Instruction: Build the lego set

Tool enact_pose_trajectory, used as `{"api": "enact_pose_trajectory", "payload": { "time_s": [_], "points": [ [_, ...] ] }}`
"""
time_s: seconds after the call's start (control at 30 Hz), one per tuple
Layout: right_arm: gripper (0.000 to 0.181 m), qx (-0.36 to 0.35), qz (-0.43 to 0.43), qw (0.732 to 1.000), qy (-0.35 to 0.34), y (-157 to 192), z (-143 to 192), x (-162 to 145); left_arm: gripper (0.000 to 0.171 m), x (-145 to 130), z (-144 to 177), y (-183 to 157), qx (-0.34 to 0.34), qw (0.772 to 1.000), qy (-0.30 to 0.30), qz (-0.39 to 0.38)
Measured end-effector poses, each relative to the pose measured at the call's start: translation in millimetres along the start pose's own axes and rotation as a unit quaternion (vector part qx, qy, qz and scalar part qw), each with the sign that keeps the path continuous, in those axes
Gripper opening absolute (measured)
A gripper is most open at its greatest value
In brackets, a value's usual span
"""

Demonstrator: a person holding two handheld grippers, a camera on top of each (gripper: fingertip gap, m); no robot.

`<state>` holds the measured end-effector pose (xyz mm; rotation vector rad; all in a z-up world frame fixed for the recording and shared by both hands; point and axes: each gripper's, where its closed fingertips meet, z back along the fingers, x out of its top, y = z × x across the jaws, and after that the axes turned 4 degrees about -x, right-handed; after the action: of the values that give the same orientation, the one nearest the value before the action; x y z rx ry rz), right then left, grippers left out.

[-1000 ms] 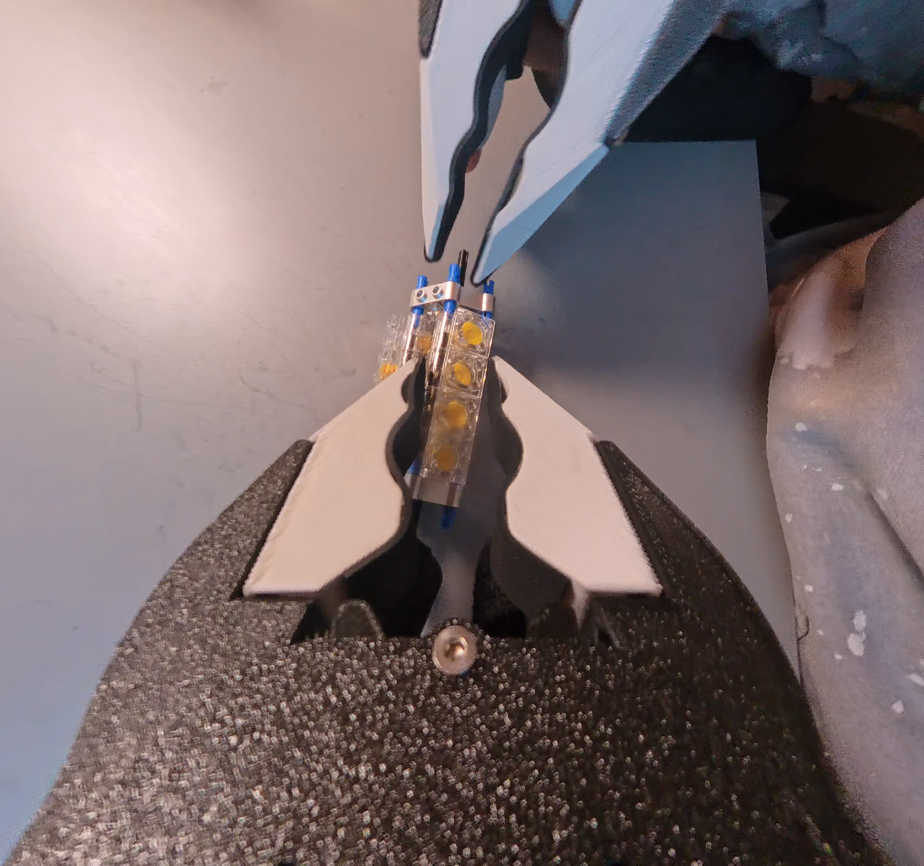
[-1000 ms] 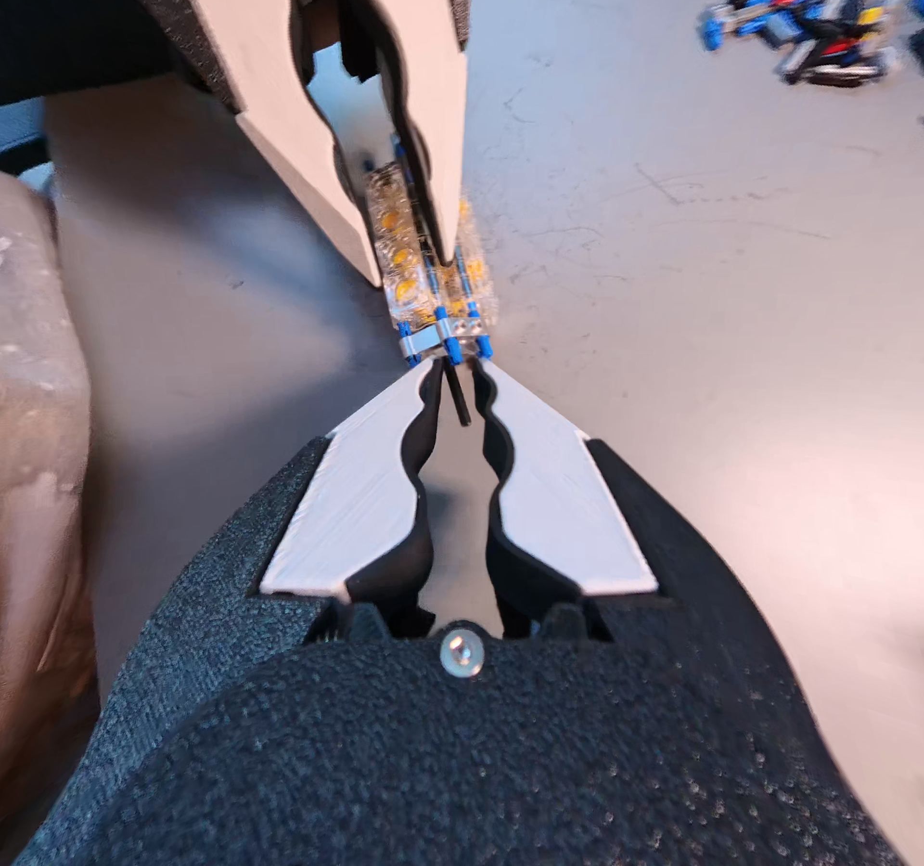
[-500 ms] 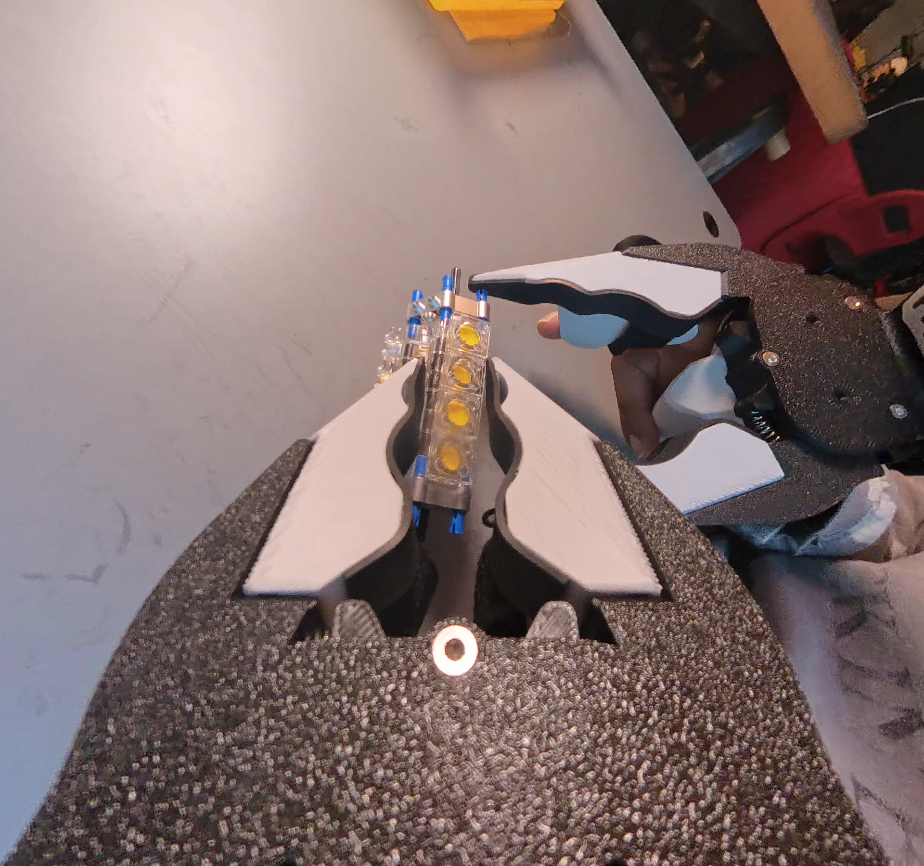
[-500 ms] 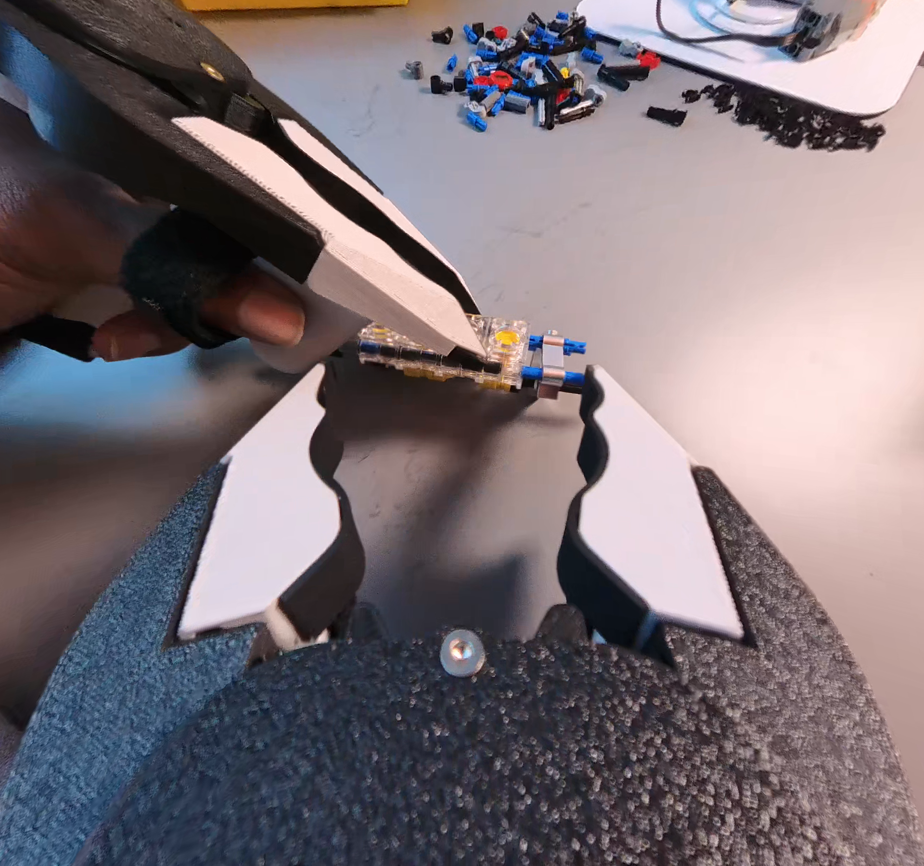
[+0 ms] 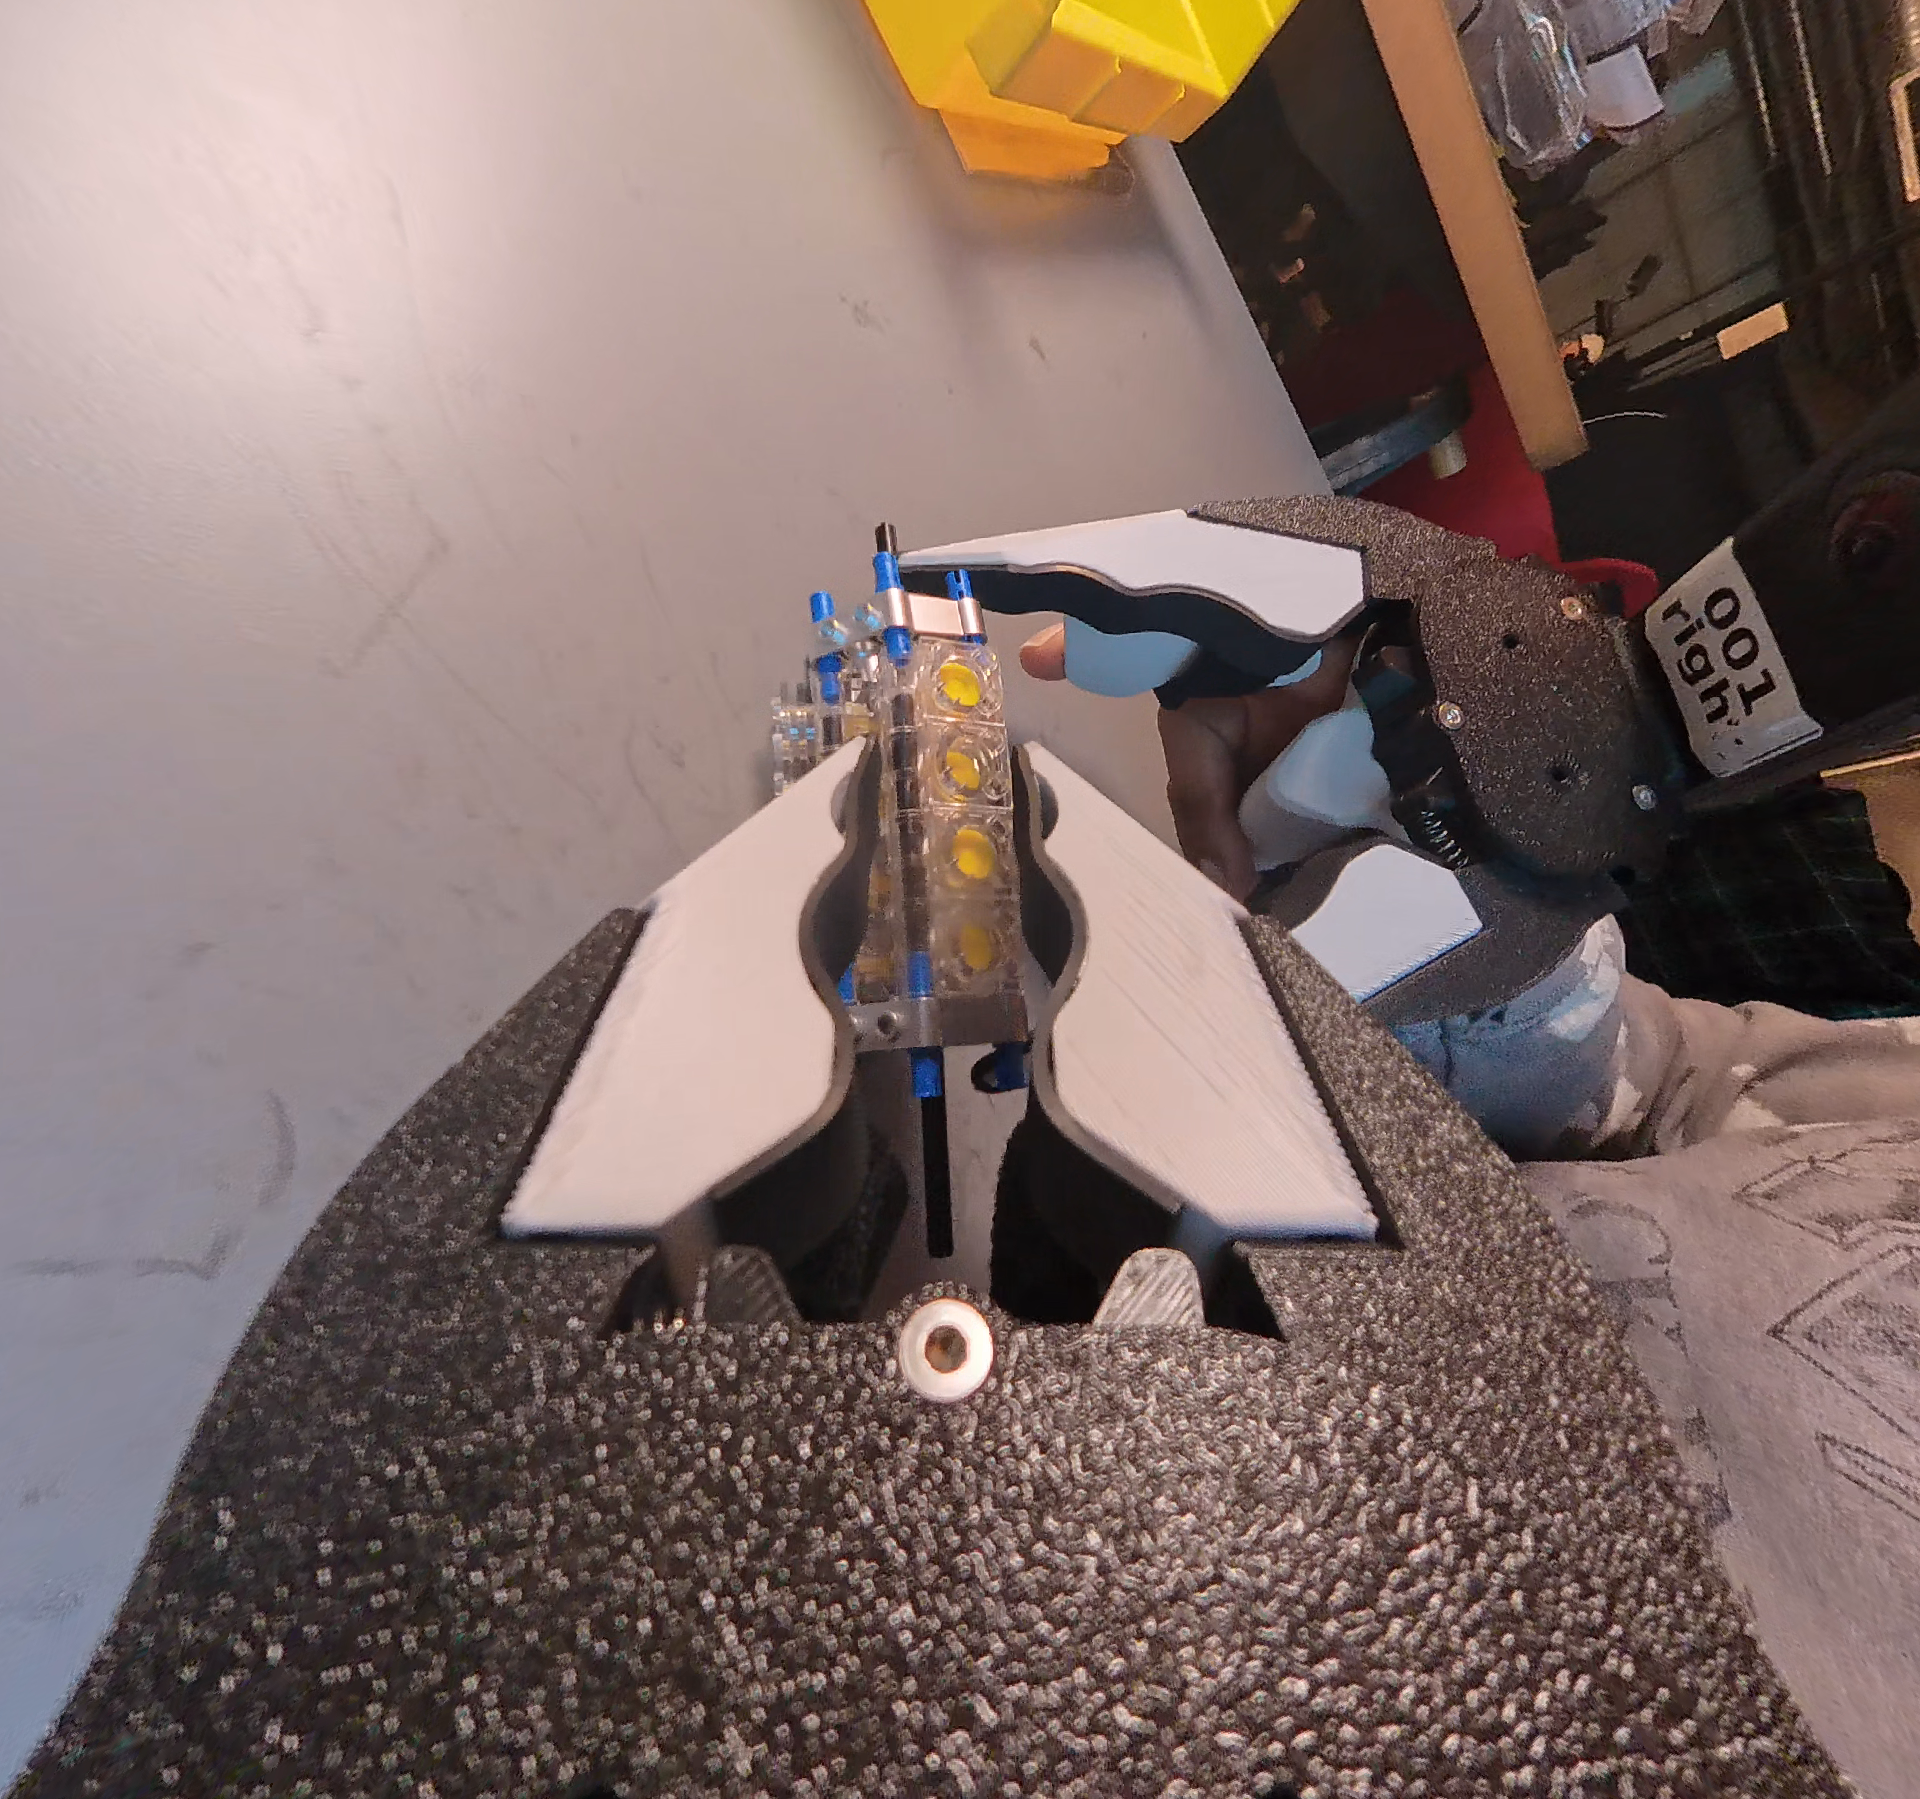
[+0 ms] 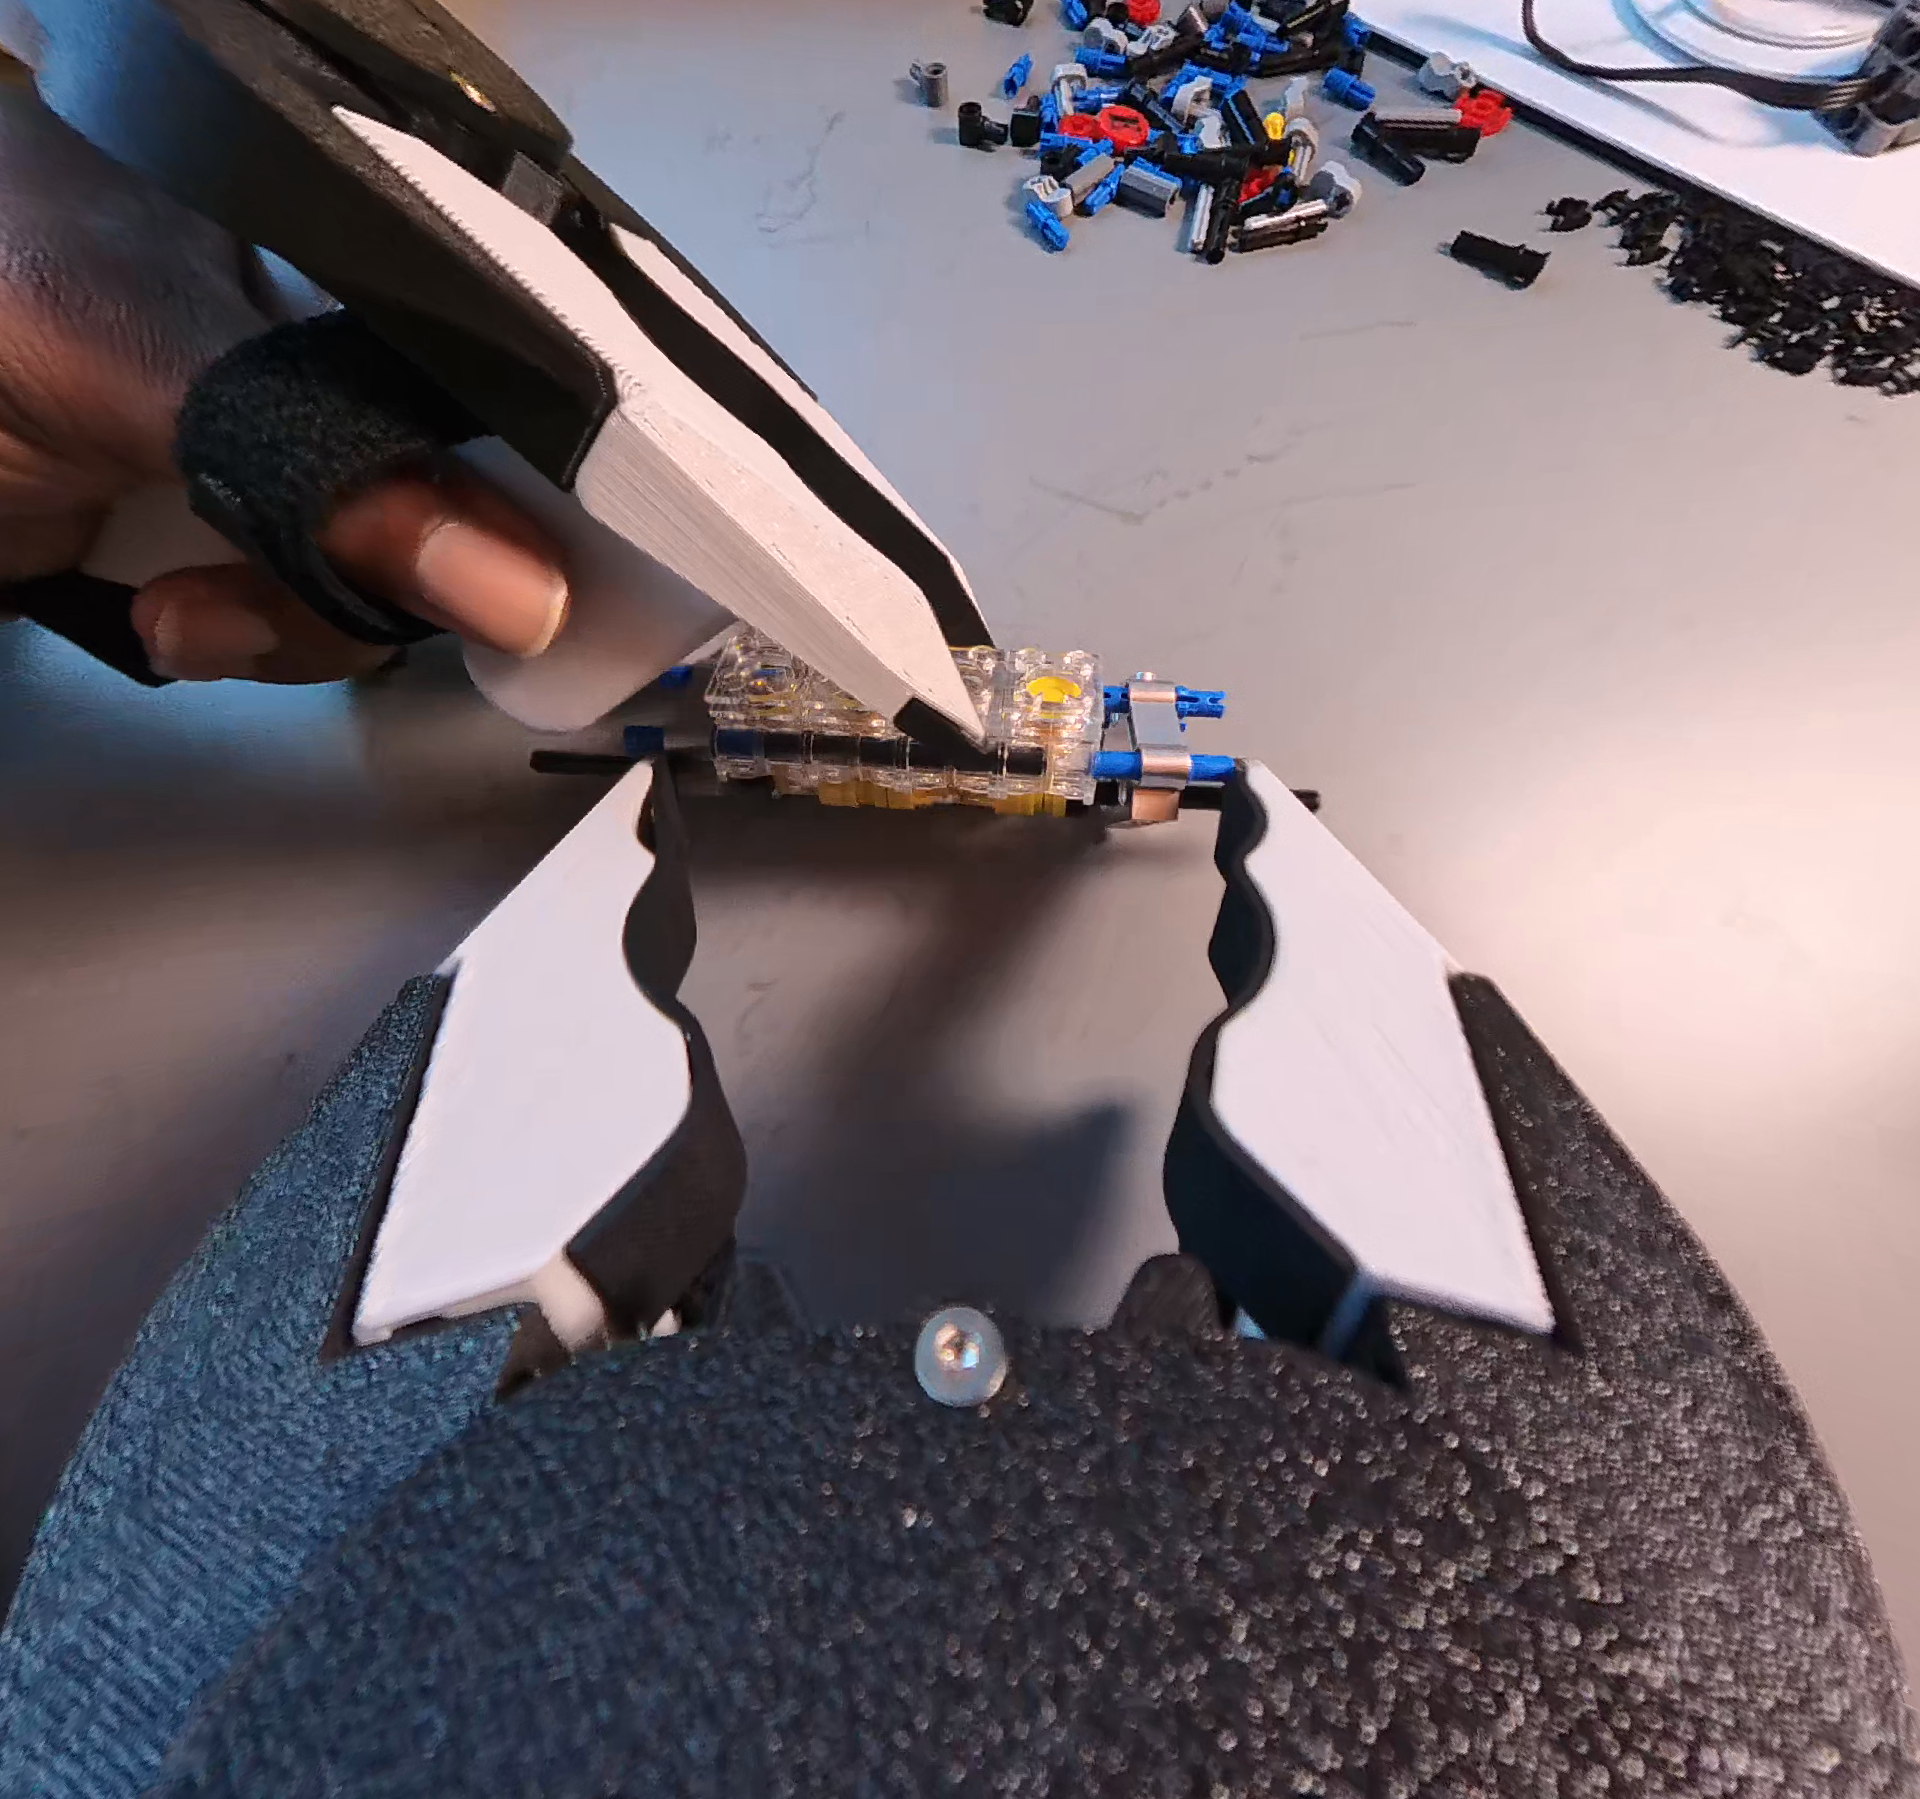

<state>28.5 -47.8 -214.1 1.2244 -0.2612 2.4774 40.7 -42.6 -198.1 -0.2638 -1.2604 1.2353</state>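
Clear plastic brick assembly with yellow studs, blue pins and a black axle (image 6: 914, 747) sits clamped crosswise in my left gripper (image 5: 940, 773), held above the grey table (image 6: 1351, 606). My right gripper (image 6: 945, 793), jaws spread wide, brackets the axle's two ends. A white label on its body bears writing I leave unread. Loose small parts (image 6: 1195, 139) lie well apart.

1. The right claw (image 6: 951, 793) stands wide open, bare tabletop (image 6: 1403, 669) showing between its fingers.
2. Across its tips lies the clear brick assembly (image 6: 904, 726), clamped by the left claw (image 6: 961, 710), blocking the way forward.
3. Farther right, a heap of loose small parts (image 6: 1184, 139) and a white board (image 6: 1558, 14) crowd the far tabletop.
4. A yellow bin (image 5: 1060, 14) stands at the far edge.
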Motion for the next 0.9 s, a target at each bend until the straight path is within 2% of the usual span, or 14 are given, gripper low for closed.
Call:
{"api": "enact_pose_trajectory", "payload": {
  "time_s": [0.1, 0.37, 0.6, 0.63, 0.7, 0.73, 0.83, 0.9],
  "points": [
    [0.099, 0.007, 0.006, 1.0, 0.002, -1, -1, 2, 0.023, 2, 0, 2, 0.002, 1.0, 0.004, -0.008],
    [0.093, -0.006, 0.007, 1.0, -0.003, -1, -2, 5, 0.023, 6, 2, 5, 0.003, 1.0, -0.031, 0.002],
    [0.094, 0.012, 0.01, 1.0, -0.004, 2, -1, 5, 0.023, 1, 2, 3, 0.015, 0.999, -0.022, -0.032],
    [0.096, 0.022, -0.002, 1.0, -0.011, 4, 1, 6, 0.023, 0, 2, 2, 0.017, 0.999, -0.024, -0.034],
    [0.116, 0.01, 0.001, 1.0, -0.013, -3, 2, 6, 0.023, -2, 2, 1, 0.026, 0.998, -0.029, -0.041],
    [0.119, 0.019, 0.002, 1.0, -0.002, -1, 1, 3, 0.023, -3, 3, 0, 0.029, 0.998, -0.032, -0.044],
    [0.12, 0.037, 0.011, 0.999, 0.022, 7, -8, -3, 0.023, -4, 3, -1, 0.029, 0.998, -0.035, -0.042],
    [0.112, 0.042, 0.025, 0.999, 0.023, 11, -11, -2, 0.023, -5, 3, -1, 0.027, 0.998, -0.033, -0.042]
  ]
}}
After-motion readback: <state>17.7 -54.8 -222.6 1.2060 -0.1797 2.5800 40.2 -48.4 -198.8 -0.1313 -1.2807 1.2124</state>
